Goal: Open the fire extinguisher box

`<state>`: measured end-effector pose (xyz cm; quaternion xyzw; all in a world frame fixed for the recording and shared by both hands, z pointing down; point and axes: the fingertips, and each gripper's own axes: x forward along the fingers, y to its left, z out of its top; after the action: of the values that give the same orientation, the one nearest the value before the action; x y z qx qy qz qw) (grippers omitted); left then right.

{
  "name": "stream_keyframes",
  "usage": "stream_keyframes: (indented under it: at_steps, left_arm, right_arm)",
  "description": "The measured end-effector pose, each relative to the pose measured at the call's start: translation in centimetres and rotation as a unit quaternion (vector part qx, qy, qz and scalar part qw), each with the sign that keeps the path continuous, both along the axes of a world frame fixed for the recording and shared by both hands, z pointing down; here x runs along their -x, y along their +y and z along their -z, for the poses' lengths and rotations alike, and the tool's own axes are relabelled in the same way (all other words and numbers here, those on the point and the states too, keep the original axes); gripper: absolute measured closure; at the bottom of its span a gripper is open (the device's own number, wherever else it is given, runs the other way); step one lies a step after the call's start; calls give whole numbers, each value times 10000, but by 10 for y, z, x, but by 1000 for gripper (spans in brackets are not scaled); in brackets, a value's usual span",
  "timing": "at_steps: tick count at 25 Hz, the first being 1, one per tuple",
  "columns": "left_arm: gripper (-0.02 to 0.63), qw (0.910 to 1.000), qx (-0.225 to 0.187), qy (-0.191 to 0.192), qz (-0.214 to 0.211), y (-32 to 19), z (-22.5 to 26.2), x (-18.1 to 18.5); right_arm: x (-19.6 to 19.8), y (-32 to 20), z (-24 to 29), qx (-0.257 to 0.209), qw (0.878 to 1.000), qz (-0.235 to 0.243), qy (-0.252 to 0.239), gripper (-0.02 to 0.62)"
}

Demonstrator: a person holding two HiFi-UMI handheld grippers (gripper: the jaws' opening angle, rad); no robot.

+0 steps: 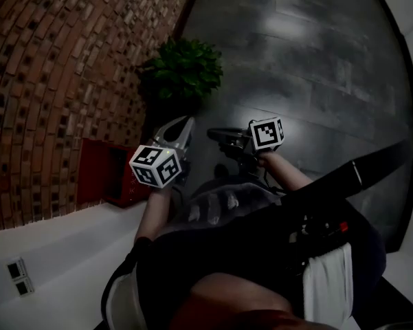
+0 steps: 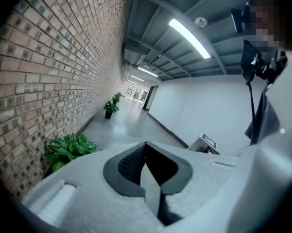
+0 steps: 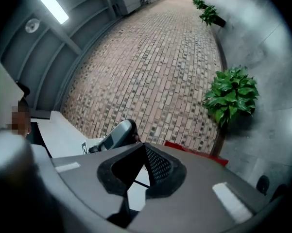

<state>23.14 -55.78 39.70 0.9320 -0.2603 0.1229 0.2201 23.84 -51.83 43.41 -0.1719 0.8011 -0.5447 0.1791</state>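
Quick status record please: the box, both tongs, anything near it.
box: red fire extinguisher box at foot of brick wall, untouched
door: too dim to tell
left tongs: shut, empty, pointing down the corridor
right tongs: shut, empty, facing the brick wall
nearby: plant along the wall past the box

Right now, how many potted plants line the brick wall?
3: the nearest plant by the red box, a second plant down the corridor, a third plant beyond; more may be hidden.

A long indoor corridor of an office-like building: brick wall (image 2: 48, 72), polished grey floor (image 1: 316, 67), potted plants (image 1: 182, 67), strip lights (image 2: 189, 38) overhead, a red fire extinguisher box (image 1: 99, 170).
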Motion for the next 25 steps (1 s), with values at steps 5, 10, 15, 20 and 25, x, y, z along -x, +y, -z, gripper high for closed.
stream_keyframes:
  at_steps: [5,10,15,20,25]
  left_arm:
    - [604,9981,-398,198,-433,-16,8,11]
    - [604,9986,-151,367,-353,-35,-4,34]
    - [604,9977,76,537,-414,-50,-12,48]
    - [606,9912,53,837,-1028,-48,-11,35]
    - [606,9896,-40,881,-1133,-47,-7,26]
  right_arm:
    - [9,-38,3,40,9994,-290,169,595]
    - [17,-58,15,3,9991,-411,75,595]
    - [19,-72,13,59,9982,-500,327,595]
    - [17,-76,8,143,9966,-604,533,595]
    - [2,-75,7,168,9952,-808,526,595]
